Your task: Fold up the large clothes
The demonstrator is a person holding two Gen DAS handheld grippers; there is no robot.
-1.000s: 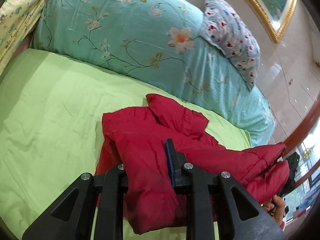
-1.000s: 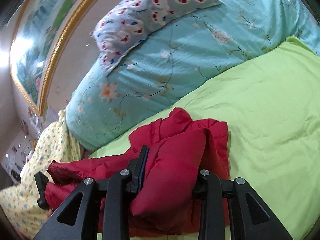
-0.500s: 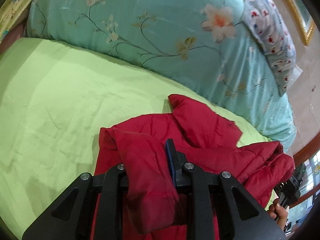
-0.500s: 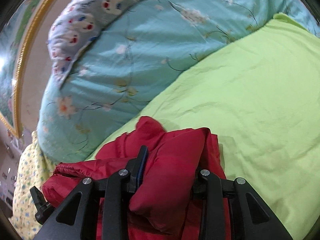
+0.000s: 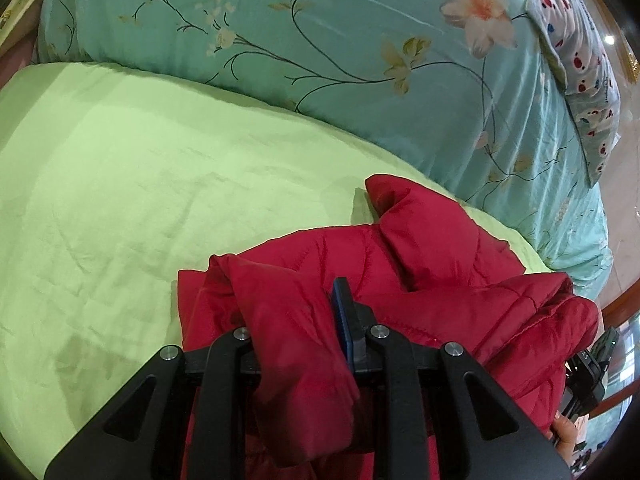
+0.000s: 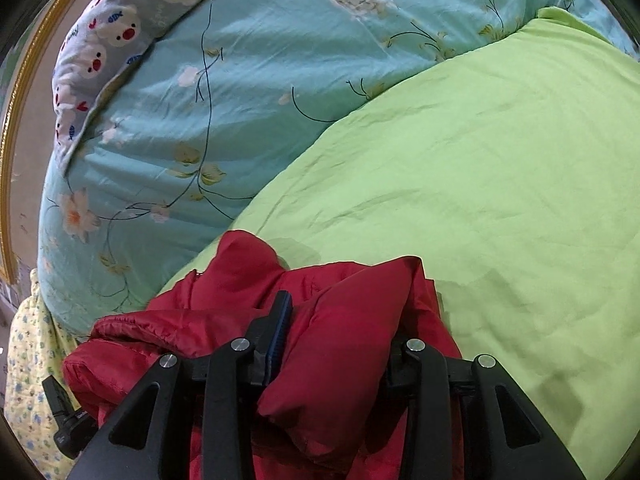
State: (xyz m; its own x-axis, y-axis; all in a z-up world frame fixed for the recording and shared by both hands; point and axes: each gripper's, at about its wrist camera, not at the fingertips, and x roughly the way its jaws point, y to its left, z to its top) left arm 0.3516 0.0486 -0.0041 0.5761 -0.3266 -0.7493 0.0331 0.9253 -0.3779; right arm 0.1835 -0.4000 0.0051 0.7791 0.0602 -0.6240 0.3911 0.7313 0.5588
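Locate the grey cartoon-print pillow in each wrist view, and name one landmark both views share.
Left wrist view: the grey cartoon-print pillow lies at the upper right edge, on top of the teal floral duvet.
Right wrist view: the pillow is at the upper left, again on the duvet.
Shared landmark: the red padded jacket on the green sheet.

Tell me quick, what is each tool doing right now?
Left tool: closed on a fold of the red jacket.
Right tool: red jacket between its jaws, which have just been opening; the pads look to be pressing on it.
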